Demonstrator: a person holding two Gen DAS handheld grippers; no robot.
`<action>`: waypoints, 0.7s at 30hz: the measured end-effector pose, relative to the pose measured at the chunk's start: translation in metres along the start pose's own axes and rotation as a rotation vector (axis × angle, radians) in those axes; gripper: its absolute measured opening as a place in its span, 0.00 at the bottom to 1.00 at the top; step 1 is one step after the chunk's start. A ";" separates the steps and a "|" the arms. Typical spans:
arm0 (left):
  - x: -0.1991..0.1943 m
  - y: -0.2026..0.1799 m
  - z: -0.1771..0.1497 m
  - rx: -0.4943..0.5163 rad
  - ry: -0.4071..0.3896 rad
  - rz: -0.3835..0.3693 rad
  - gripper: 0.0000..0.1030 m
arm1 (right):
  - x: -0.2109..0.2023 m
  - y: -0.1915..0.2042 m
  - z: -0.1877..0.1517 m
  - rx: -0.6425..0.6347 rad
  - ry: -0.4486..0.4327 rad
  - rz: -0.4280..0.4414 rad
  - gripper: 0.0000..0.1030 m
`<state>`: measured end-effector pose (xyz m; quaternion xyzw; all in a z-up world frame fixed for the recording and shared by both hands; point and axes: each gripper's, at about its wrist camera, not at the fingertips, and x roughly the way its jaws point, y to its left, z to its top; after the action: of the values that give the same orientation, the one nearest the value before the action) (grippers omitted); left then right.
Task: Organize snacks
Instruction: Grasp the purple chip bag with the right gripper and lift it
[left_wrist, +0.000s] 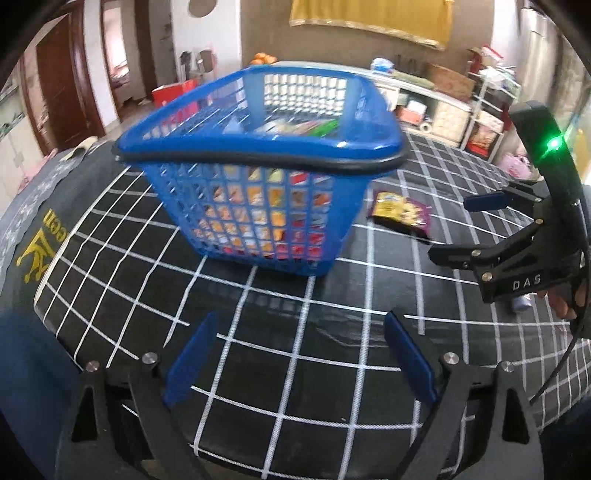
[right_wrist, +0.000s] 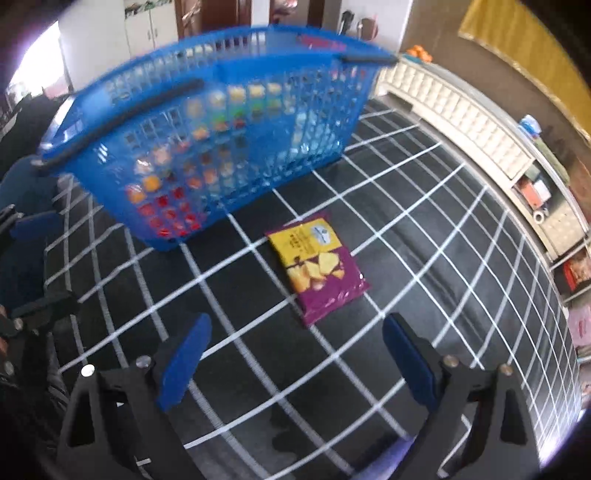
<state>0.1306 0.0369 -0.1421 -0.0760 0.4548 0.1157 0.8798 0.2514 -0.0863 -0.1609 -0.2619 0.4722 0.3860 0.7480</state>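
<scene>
Blue plastic lattice basket, black handles, upper left of frame: holds assorted snack packets, colours showing through the mesh. Yellow-and-purple snack bag, flat, glossy, lies mid-frame on the black white-gridded cloth, just beside the basket, ahead of the right hand-held gripper, spread wide, empty. Left hand-held gripper: likewise wide, empty.

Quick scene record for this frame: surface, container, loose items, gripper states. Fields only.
surface: black cloth with white grid
container: blue basket, upright on the cloth, handles folded down, many snack packs inside
loose item: one yellow-purple snack bag, flat on the cloth beside the basket, not touching it
left gripper: open, empty, facing the basket
right gripper: open, empty, aimed at the snack bag, not touching
</scene>
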 end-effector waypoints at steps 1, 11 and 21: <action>0.003 0.002 -0.001 -0.007 0.003 0.013 0.87 | 0.006 -0.003 0.003 -0.003 0.011 0.005 0.93; 0.021 0.017 0.004 -0.077 0.022 0.013 0.87 | 0.041 -0.005 0.024 -0.093 0.045 0.078 0.93; 0.020 0.016 0.003 -0.059 0.013 -0.027 0.87 | 0.038 0.000 0.024 -0.151 -0.001 0.149 0.76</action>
<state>0.1393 0.0557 -0.1571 -0.1090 0.4559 0.1165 0.8756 0.2731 -0.0553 -0.1856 -0.2813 0.4594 0.4754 0.6956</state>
